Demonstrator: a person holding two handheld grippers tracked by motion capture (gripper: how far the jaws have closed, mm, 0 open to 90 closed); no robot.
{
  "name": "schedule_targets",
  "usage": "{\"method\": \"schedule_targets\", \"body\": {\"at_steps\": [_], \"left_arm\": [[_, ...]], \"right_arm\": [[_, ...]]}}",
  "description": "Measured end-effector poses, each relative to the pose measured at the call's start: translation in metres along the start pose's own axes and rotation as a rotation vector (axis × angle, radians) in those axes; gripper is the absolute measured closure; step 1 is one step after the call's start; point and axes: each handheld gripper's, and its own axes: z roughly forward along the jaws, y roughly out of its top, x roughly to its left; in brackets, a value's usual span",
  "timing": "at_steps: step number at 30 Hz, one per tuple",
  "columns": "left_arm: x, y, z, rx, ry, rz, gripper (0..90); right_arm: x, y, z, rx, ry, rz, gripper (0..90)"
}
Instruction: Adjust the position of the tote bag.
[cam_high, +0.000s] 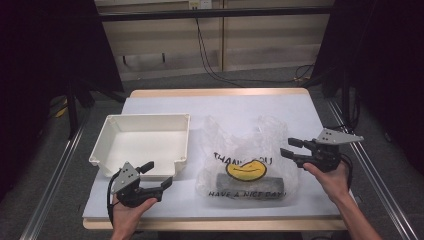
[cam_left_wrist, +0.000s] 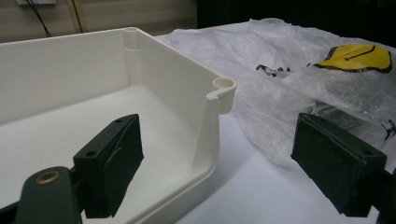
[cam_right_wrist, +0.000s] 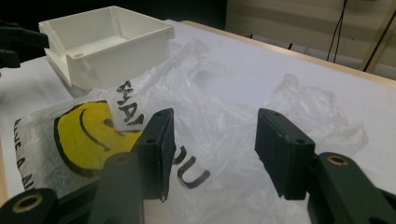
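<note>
Left tongs (cam_high: 157, 176) are released, nothing between the jaws, at the tray's (cam_high: 107, 131) near corner. The bag (cam_high: 245, 160) lies mid-desk (cam_high: 220, 107), at 3 o'clock from the left tongs. Right tongs (cam_high: 291, 148) are released, empty, at the bag's 3 o'clock edge, hand level, pointing toward 9 o'clock.

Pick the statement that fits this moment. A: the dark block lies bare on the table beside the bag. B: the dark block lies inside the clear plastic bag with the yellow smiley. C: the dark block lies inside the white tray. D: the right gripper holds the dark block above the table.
B: in the high view the dark block shows through the plastic bag, just below its smiley, while the white tray holds nothing.
</note>
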Motion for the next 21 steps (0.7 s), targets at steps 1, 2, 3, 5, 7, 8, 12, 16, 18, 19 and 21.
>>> {"method": "schedule_targets", "body": {"at_steps": [1,2,3,5,7,8,12,16,18,19,21], "left_arm": [[0.0,-0.001,0.0,0.003,-0.003,-0.006,15.9],[0.001,-0.002,0.001,0.01,-0.014,0.0,15.9],[0.0,-0.002,0.001,0.015,-0.015,-0.008,15.9],[0.001,-0.004,0.002,0.019,-0.021,-0.017,15.9],[0.001,-0.004,0.003,0.025,-0.019,-0.027,15.9],[0.001,-0.004,0.003,0.025,-0.019,-0.027,16.4],[0.004,-0.004,0.002,0.033,-0.018,-0.033,17.1],[0.003,-0.001,0.001,0.021,-0.029,-0.04,17.4],[0.001,0.0,0.002,0.024,-0.035,-0.039,17.9],[-0.002,0.002,0.001,0.026,-0.045,-0.025,17.9],[-0.004,0.003,0.001,0.025,-0.049,-0.023,17.9]], "right_arm": [[0.0,0.0,0.0,0.0,0.0,0.0,47.8],[-0.001,0.002,0.002,0.006,0.001,-0.004,48.0],[-0.004,0.002,0.005,0.013,0.008,-0.006,48.4],[-0.009,0.004,0.009,0.025,0.007,0.003,49.0],[-0.017,0.007,0.015,0.043,0.012,0.01,49.7],[-0.017,0.007,0.015,0.043,0.012,0.01,49.7],[-0.026,0.012,0.023,0.062,0.018,0.007,51.4],[-0.033,0.016,0.03,0.064,0.029,0.01,53.4],[-0.034,0.017,0.033,0.072,0.029,0.01,53.8],[-0.034,0.018,0.035,0.078,0.029,0.006,54.3],[-0.034,0.019,0.038,0.087,0.032,0.003,54.6]]}}
